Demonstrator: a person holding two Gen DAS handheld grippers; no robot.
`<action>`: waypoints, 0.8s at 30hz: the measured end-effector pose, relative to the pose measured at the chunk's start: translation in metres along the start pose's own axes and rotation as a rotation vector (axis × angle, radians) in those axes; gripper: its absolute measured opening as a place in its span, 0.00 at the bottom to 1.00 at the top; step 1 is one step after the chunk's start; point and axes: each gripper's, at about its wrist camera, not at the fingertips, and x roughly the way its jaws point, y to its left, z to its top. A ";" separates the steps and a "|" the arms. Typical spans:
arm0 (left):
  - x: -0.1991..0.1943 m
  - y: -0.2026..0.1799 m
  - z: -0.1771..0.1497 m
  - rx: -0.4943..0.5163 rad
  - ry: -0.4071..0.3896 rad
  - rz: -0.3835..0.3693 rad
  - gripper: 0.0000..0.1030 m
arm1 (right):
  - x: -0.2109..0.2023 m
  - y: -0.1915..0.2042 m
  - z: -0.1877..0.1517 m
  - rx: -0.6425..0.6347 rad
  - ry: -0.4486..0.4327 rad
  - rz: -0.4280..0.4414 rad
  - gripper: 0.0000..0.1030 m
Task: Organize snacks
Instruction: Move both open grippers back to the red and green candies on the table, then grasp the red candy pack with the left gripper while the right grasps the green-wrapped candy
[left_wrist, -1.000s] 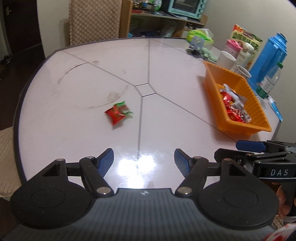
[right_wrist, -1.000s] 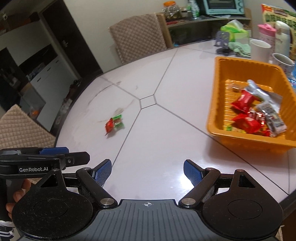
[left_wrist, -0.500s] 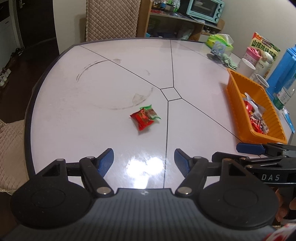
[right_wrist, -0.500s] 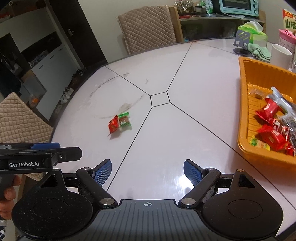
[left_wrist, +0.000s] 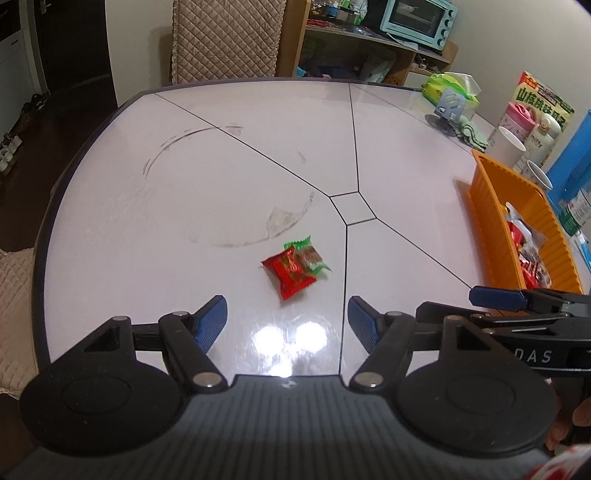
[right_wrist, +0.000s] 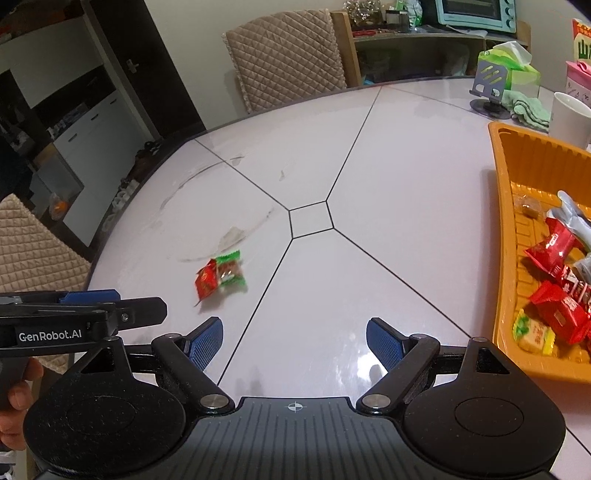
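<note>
Our left gripper (left_wrist: 287, 314) has its blue-padded jaws spread wide with nothing between them, and compared with a second ago we have brought it much closer to the two loose snacks: the red packet (left_wrist: 291, 274) and the green-wrapped candy (left_wrist: 309, 257) touching its far side now lie just ahead of the gap between the pads, where before they sat well out on the table (left_wrist: 229, 177). Our right gripper (right_wrist: 294, 338) is likewise wide open and empty; it has swung leftward since the earlier frame, so the orange basket (right_wrist: 503, 236) with the sorted snacks now sits at the right edge of its view instead of in front. We hold both tools low and roughly level over the near edge of the table, side by side, each showing at the edge of the other's view. The pair of snacks (right_wrist: 221, 275) lies ahead and left of the right gripper, well apart from the basket.
</note>
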 end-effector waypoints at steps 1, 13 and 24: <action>0.003 0.001 0.002 -0.003 0.001 0.002 0.67 | 0.002 -0.001 0.002 0.002 0.000 0.000 0.82; 0.043 -0.003 0.024 -0.015 0.012 0.023 0.65 | 0.023 -0.017 0.016 0.035 0.010 -0.018 0.82; 0.077 0.004 0.031 -0.009 0.056 0.066 0.58 | 0.032 -0.023 0.017 0.056 0.030 -0.019 0.82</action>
